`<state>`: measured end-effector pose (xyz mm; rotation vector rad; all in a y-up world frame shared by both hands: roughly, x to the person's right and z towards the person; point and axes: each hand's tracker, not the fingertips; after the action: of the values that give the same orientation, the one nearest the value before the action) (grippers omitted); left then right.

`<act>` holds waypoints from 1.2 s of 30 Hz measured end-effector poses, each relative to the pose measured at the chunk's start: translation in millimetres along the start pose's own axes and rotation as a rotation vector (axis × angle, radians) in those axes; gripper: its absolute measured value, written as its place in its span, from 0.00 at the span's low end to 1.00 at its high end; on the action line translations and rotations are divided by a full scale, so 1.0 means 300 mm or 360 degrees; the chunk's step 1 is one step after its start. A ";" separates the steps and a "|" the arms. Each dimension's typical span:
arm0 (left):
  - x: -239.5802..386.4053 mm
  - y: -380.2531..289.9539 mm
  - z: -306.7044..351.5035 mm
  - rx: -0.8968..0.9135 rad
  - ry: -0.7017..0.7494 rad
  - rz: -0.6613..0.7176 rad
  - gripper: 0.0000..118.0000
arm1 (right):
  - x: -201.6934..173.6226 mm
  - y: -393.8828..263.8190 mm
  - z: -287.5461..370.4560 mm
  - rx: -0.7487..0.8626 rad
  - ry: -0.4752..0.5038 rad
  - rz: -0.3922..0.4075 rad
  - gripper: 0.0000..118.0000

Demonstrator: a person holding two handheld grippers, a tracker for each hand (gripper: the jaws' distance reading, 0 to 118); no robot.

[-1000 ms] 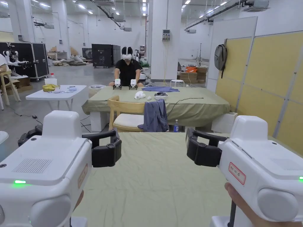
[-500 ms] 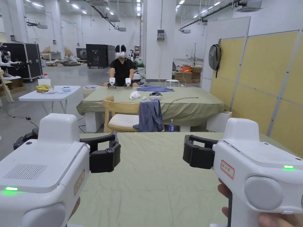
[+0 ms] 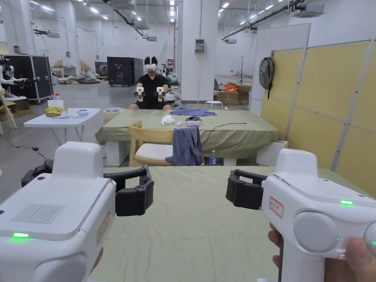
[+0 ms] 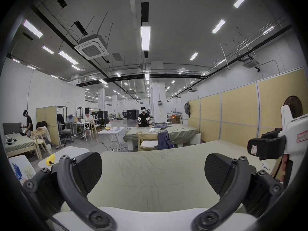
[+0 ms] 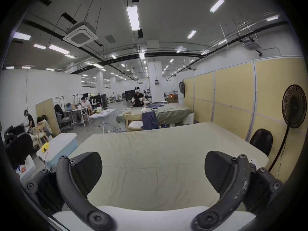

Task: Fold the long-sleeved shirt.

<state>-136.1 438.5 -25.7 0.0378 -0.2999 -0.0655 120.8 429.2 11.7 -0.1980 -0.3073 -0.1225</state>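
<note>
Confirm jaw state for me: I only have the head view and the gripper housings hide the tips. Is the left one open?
Observer: Yes. In the left gripper view the left gripper has its jaws wide apart, with just the green sheet between them.
Operator: Right one?
Observer: The right gripper is open too, its jaws spread over the sheet and holding nothing.
Operator: Anything off to the right that I can't see?
Observer: A black standing fan stands just past the sheet's right edge, in front of the yellow partition.
</note>
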 end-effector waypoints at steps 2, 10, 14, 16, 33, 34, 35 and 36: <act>-0.002 0.001 -0.002 -0.0009 -0.0004 0.0010 1.00 | 0.003 0.009 0.003 0.0005 0.0000 -0.0017 1.00; 0.001 0.014 0.009 -0.0002 -0.0052 0.0045 1.00 | 0.029 0.020 0.000 -0.0046 0.0066 -0.0090 1.00; 0.001 0.018 0.006 -0.0005 -0.0047 0.0044 1.00 | 0.023 0.020 0.002 -0.0033 0.0049 -0.0068 1.00; -0.001 0.020 0.004 -0.0008 -0.0044 0.0049 1.00 | 0.019 0.021 0.004 -0.0023 0.0035 -0.0047 1.00; -0.008 0.020 0.010 -0.0024 -0.0055 0.0061 1.00 | -0.004 0.015 0.014 0.0003 -0.0011 0.0030 1.00; -0.009 0.019 0.010 -0.0025 -0.0056 0.0062 1.00 | -0.006 0.013 0.017 0.0016 -0.0019 0.0037 1.00; -0.009 0.018 0.011 -0.0026 -0.0056 0.0063 1.00 | -0.007 0.012 0.019 0.0022 -0.0029 0.0039 1.00; -0.010 0.018 0.011 -0.0026 -0.0057 0.0063 1.00 | -0.007 0.012 0.019 0.0023 -0.0032 0.0039 1.00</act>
<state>-139.6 444.0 -23.2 0.0146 -0.3360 -0.0296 117.7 434.2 15.9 -0.1890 -0.3258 -0.0943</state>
